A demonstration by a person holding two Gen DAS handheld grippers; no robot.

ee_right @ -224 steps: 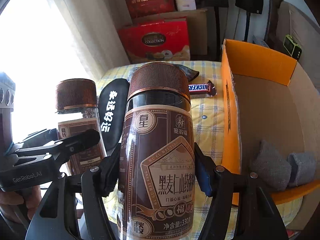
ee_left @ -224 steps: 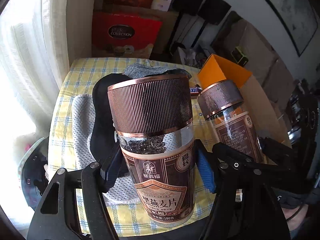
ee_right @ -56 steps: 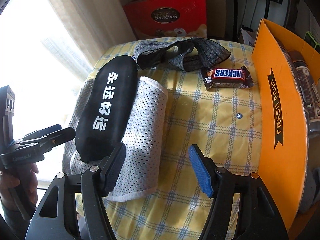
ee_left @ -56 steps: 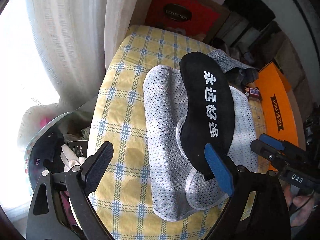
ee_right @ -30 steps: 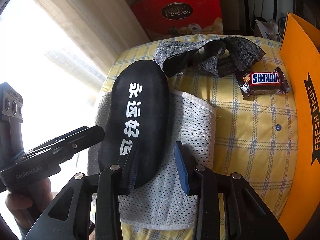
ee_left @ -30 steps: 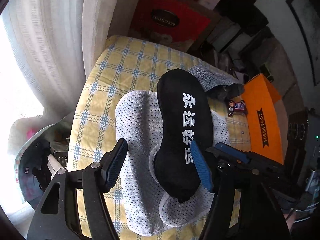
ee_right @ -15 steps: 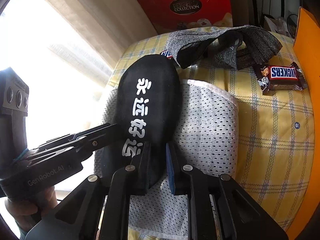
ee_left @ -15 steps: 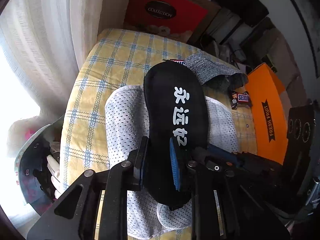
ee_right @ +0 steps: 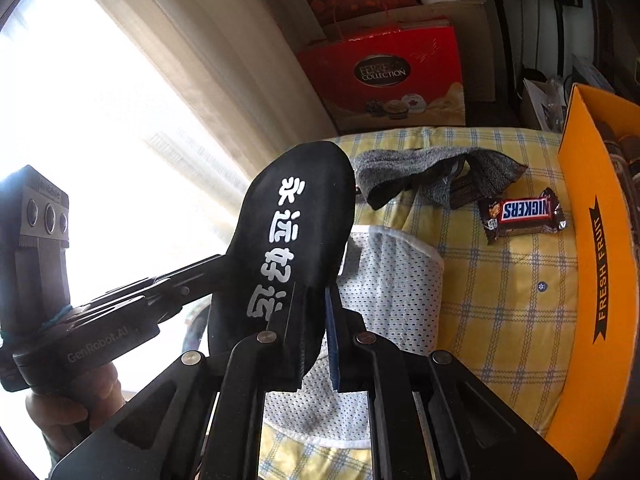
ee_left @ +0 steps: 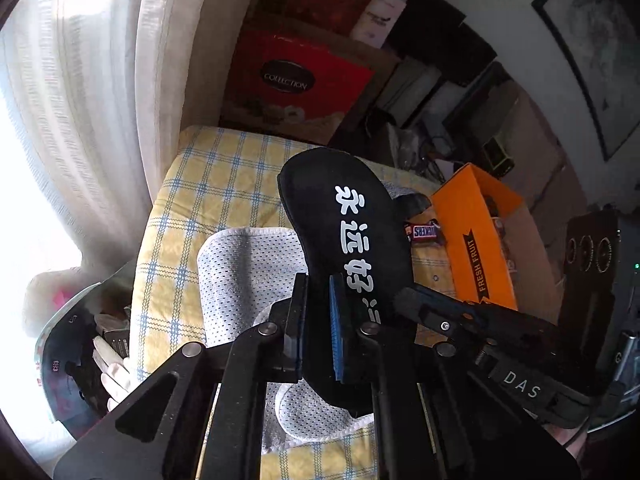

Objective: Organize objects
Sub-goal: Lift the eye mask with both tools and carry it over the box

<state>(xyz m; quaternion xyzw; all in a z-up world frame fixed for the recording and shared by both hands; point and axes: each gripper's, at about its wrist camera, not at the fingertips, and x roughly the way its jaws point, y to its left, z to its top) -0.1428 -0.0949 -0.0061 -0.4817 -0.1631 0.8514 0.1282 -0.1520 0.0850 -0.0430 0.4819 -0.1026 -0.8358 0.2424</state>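
Observation:
A black insole with white Chinese characters is lifted off the table, tilted up. My left gripper is shut on its near left edge. My right gripper is shut on its near right edge. Each gripper shows in the other's view, the right and the left. A white mesh insole lies flat on the yellow checked table under it. A Snickers bar and grey socks lie farther back.
An orange cardboard box marked FRESH FRUIT stands at the table's right edge with jars inside. Red gift boxes stand behind the table. A white curtain hangs at the left. A clear bin sits below left.
Both grippers, shut on the black insole's near end, have raised it off the white mesh insole. Before that they closed on it from open.

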